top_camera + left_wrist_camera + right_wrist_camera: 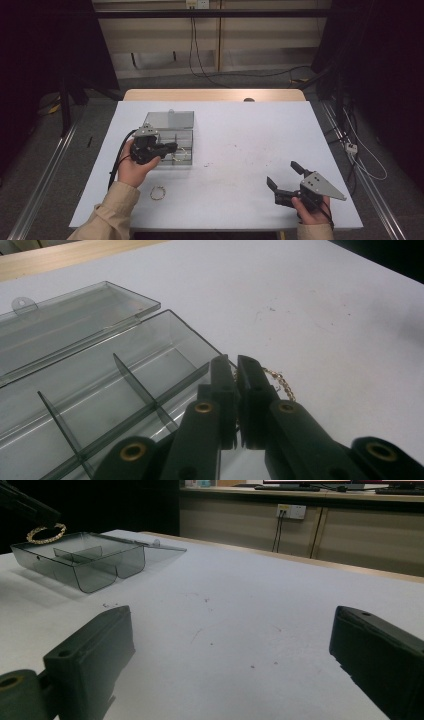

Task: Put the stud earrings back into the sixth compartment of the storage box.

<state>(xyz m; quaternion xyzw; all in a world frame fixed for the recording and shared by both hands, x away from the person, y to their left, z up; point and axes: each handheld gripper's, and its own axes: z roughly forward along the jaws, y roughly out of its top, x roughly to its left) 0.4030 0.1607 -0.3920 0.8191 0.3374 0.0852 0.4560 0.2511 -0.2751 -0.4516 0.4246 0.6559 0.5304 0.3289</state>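
Pinching a gold chain bracelet (276, 380) between its pressed-together jaws, the left gripper (172, 147) is held at the right-hand end of a clear smoky plastic compartment box (150, 367), whose hinged lid (65, 325) lies thrown open flat on the far side. In the left gripper view the bracelet is seen hanging off the outer side of the jaw tips, just outside the box's end wall and above the white table (250, 145); in the right gripper view the same ring of chain (46, 533) appears raised above the box rim. The nearest compartment is judged to lie just inward of the jaws, across that end wall, so the coming move appears to turn on carrying the chain a little way over the wall and then lowering it. The box's long axis runs across the line of the jaws, with thin dividers (135, 380) splitting it into cells, so little sideways room is left inside each cell. A second gold bracelet (158, 192) lies on the table near the left wrist, well apart from the box. The right gripper (283, 175) is held with its jaws spread wide and nothing between them, well off to the far side of the table from the box; plenty of bare table lies between the two grippers.
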